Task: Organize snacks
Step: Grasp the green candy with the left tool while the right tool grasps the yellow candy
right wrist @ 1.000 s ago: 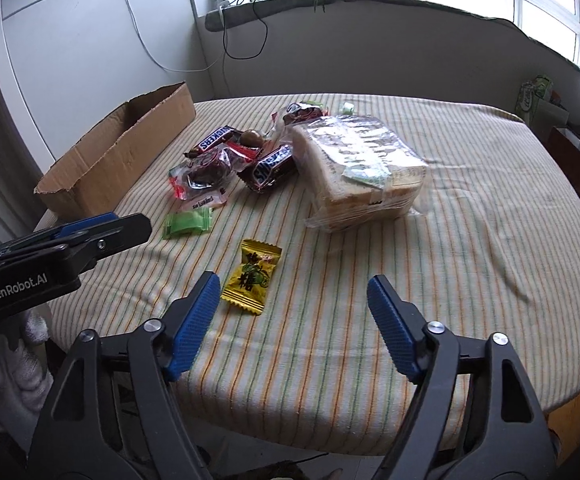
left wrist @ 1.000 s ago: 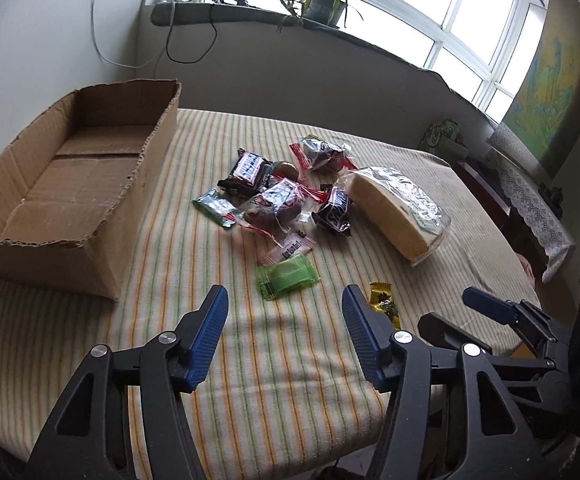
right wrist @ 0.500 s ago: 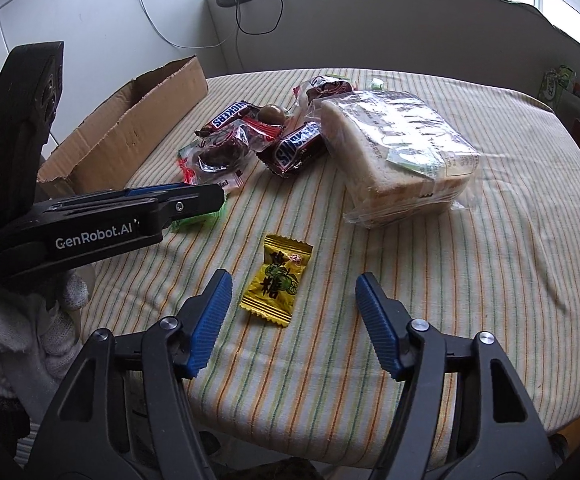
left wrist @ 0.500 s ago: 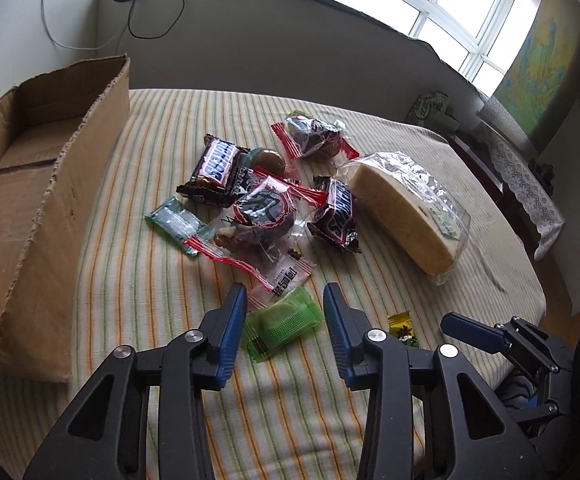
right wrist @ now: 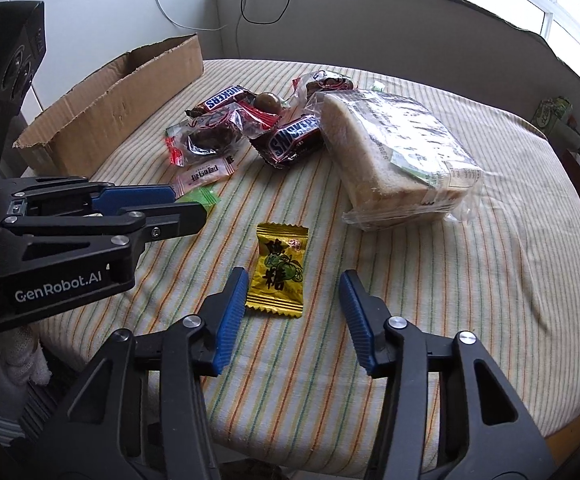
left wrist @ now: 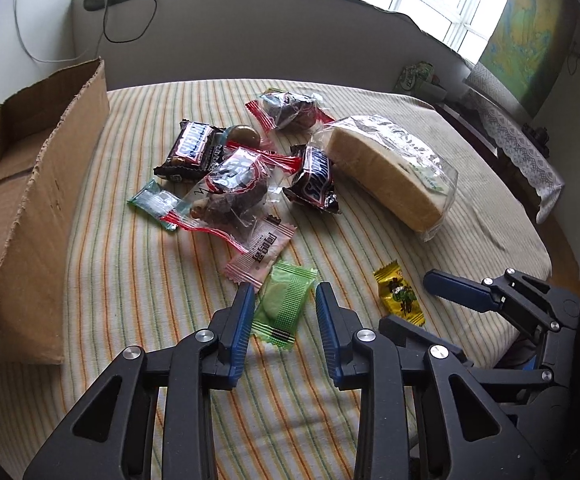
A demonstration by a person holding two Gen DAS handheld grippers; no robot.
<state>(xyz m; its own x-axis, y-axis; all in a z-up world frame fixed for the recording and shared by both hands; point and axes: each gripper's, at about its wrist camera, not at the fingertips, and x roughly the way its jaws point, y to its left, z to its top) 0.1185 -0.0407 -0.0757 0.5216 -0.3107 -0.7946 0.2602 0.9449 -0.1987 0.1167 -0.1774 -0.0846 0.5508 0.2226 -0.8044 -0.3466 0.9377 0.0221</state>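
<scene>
My left gripper (left wrist: 284, 302) is open, its blue pads on either side of a green wrapped snack (left wrist: 284, 305) lying on the striped tablecloth; I cannot tell if they touch it. My right gripper (right wrist: 294, 294) is open around the near end of a yellow candy packet (right wrist: 279, 270), also seen in the left wrist view (left wrist: 398, 294). Beyond lie a pink packet (left wrist: 260, 250), two Snickers bars (left wrist: 192, 148) (left wrist: 317, 178), red-edged clear snack bags (left wrist: 232, 188) and a bagged bread loaf (left wrist: 390, 168). An open cardboard box (left wrist: 30, 184) stands at the left.
The table (right wrist: 490, 280) has a rounded front edge close to both grippers. A wall with a windowsill, cables and plants runs behind. A small green packet (left wrist: 152, 200) lies near the box. A cabinet with a lace cloth (left wrist: 522, 160) stands at right.
Both grippers moved forward and down toward the table. The left jaws narrowed around the green snack; the right jaws narrowed and came up around the yellow candy.
</scene>
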